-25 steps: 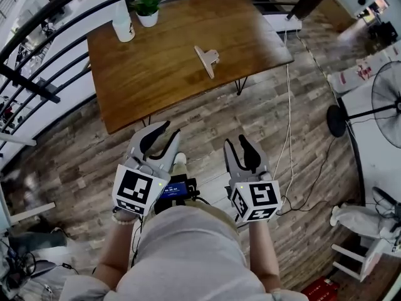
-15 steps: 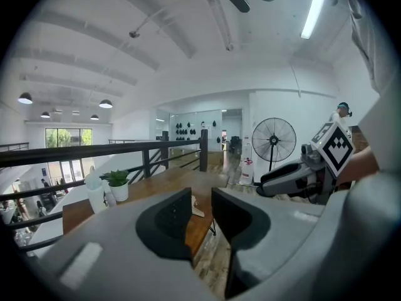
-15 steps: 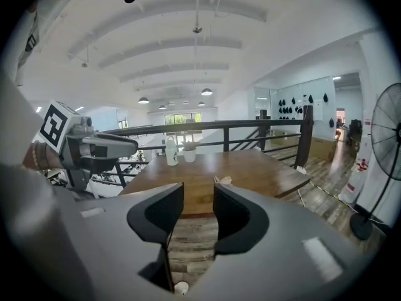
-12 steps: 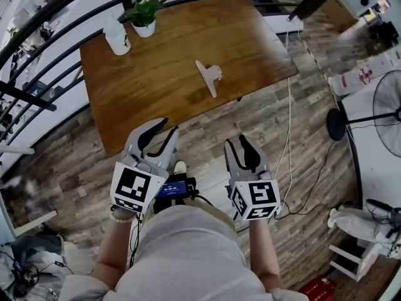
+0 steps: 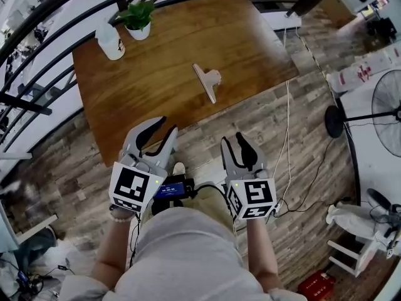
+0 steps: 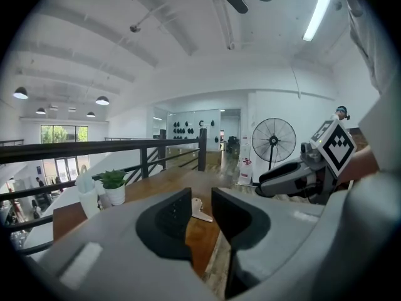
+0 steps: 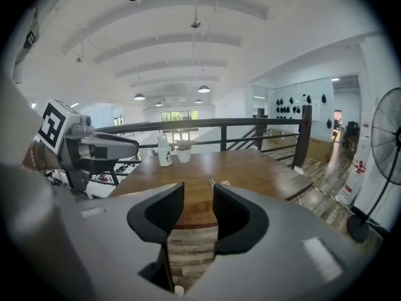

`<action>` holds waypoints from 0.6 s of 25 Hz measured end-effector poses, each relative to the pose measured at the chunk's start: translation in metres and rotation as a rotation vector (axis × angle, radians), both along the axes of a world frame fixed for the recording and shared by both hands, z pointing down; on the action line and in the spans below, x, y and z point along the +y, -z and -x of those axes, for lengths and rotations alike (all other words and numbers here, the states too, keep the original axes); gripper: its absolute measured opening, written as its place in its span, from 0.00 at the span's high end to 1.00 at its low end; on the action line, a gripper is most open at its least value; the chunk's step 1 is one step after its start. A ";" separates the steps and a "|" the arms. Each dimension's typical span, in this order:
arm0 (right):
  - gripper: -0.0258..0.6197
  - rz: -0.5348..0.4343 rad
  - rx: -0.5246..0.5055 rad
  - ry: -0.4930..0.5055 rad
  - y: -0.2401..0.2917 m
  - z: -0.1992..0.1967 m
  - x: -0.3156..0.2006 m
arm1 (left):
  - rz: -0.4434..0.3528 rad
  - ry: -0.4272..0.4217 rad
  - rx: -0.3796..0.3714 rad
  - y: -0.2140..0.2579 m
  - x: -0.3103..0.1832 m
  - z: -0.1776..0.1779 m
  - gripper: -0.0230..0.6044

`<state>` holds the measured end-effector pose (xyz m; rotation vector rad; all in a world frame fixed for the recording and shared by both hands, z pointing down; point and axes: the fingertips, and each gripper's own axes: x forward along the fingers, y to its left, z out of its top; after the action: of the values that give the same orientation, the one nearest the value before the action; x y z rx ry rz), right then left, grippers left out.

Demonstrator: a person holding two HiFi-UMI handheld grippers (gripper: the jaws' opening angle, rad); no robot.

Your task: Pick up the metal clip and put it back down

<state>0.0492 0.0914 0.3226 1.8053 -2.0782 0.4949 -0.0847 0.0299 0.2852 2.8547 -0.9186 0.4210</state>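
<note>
Holding both grippers low in front of my body, I stand short of the bench [image 5: 144, 99], over the wooden plank floor [image 5: 294, 168]. My left gripper [image 5: 164, 129] points toward the near edge of the bench; its fingers [image 6: 172, 215] stand apart with a narrow gap, and nothing is clamped between them. My right gripper [image 5: 234, 142] sits level with it, well apart to the right; its fingers [image 7: 232, 215] are likewise parted and empty.

The metal clip [image 5: 207, 80] lies flat on the bench top, roughly central and a little toward the right side, its long handle pointing toward me. It is well apart from both grippers and touches neither. In the left gripper view it shows through the gap between the fingers, far off on the wood.

At the far left corner of the bench stand a potted plant [image 5: 138, 19] in a white pot and, just beside it, a white bottle [image 5: 110, 39]; both are upright and well apart from the clip. A dark railing [image 5: 56, 8] curves round the far and left sides of the bench. A white cable [image 5: 285, 130] trails down across the floor from the right end of the bench. A standing fan [image 5: 382, 102] is at the right edge of the head view.
</note>
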 end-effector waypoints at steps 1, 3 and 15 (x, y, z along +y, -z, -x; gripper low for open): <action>0.72 0.001 0.006 0.003 0.000 0.000 -0.001 | 0.003 0.005 0.002 -0.002 -0.002 0.001 0.82; 0.72 0.002 0.012 0.004 0.000 0.000 -0.003 | 0.008 0.016 0.006 -0.004 -0.005 0.003 0.82; 0.72 0.009 0.014 0.043 -0.007 -0.004 -0.025 | 0.002 0.041 0.013 -0.004 -0.020 0.001 0.82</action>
<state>0.0533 0.0659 0.3301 1.7509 -2.0976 0.4780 -0.0854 0.0103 0.2891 2.8274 -0.9721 0.3978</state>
